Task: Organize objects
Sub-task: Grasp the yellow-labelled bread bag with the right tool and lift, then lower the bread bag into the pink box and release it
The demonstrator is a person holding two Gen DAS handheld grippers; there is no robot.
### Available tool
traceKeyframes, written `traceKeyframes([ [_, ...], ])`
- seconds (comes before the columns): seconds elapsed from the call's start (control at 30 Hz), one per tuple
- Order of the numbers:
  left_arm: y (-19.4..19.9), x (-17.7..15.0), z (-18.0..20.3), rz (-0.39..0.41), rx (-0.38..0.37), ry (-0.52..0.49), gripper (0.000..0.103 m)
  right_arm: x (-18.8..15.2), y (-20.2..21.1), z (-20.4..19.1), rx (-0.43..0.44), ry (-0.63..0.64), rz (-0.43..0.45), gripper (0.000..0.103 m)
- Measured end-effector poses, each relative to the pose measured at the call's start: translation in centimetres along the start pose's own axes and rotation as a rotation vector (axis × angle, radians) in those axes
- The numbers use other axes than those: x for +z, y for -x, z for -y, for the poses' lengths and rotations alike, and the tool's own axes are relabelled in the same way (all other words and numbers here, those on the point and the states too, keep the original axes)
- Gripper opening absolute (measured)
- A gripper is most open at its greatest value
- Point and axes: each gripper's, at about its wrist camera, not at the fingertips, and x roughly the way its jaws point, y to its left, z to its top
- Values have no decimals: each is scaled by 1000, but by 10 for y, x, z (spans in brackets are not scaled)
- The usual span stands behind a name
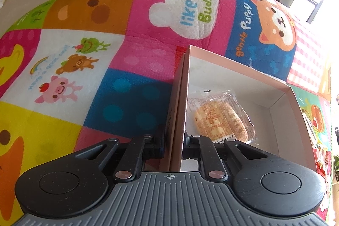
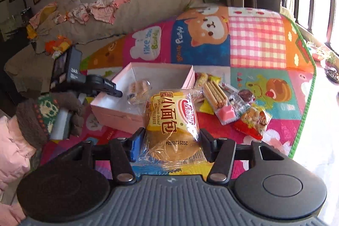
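Snack packets are being sorted into a shallow pink box (image 2: 118,113) that sits on a bright cartoon play mat (image 2: 254,43). The right gripper (image 2: 171,141) has its fingers closed on a packaged bread roll (image 2: 169,120), a clear wrapper with a yellow label, held just in front of the box's near wall. The left gripper (image 1: 172,147) has its fingers pinched on the box's side wall, one finger outside and one inside, steadying it. One wrapped pastry (image 1: 220,118) already lies inside the box, near the gripped wall. More loose snacks wait on the mat just right of the box: a tray of biscuit sticks (image 2: 214,94) and a red and yellow packet (image 2: 254,120).

Several things could go wrong from here. The bread is soft and its wrapper looks slippery, so a hard squeeze could crush it, while a loose one could let it slide out before it clears the wall. Carried too low, it could catch on the near wall and shove or tip the box. The thin card wall could bend or crease under the left fingers if the box is pushed. Dropped carelessly, the bread could land on the pastry, crowding that end of the box.
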Motion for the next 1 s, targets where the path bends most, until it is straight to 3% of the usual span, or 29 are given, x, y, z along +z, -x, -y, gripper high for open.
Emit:
traceKeyframes([
  [0.17, 0, 0, -2, 1, -10, 3, 15, 40, 19, -24, 24, 58, 137, 55],
  [0.43, 1, -1, -3, 2, -15, 9, 15, 82, -39, -46, 40, 46, 171, 55],
  [0.47, 1, -1, -3, 2, -16, 9, 15, 85, -47, -47, 33, 49, 179, 59],
  [0.5, 1, -1, -3, 2, -17, 9, 15, 87, -54, -49, 22, 54, 176, 70],
  [0.57, 1, -1, -4, 2, -21, 10, 16, 84, -65, -50, -3, 65, 172, 75],
  [0.73, 1, -1, -3, 0, -16, 6, 16, 56, -74, -38, -19, 67, 98, 76],
  [1.0, 2, -4, 0, -3, -10, -4, 16, -10, -88, 19, -213, -31, -25, 78],
])
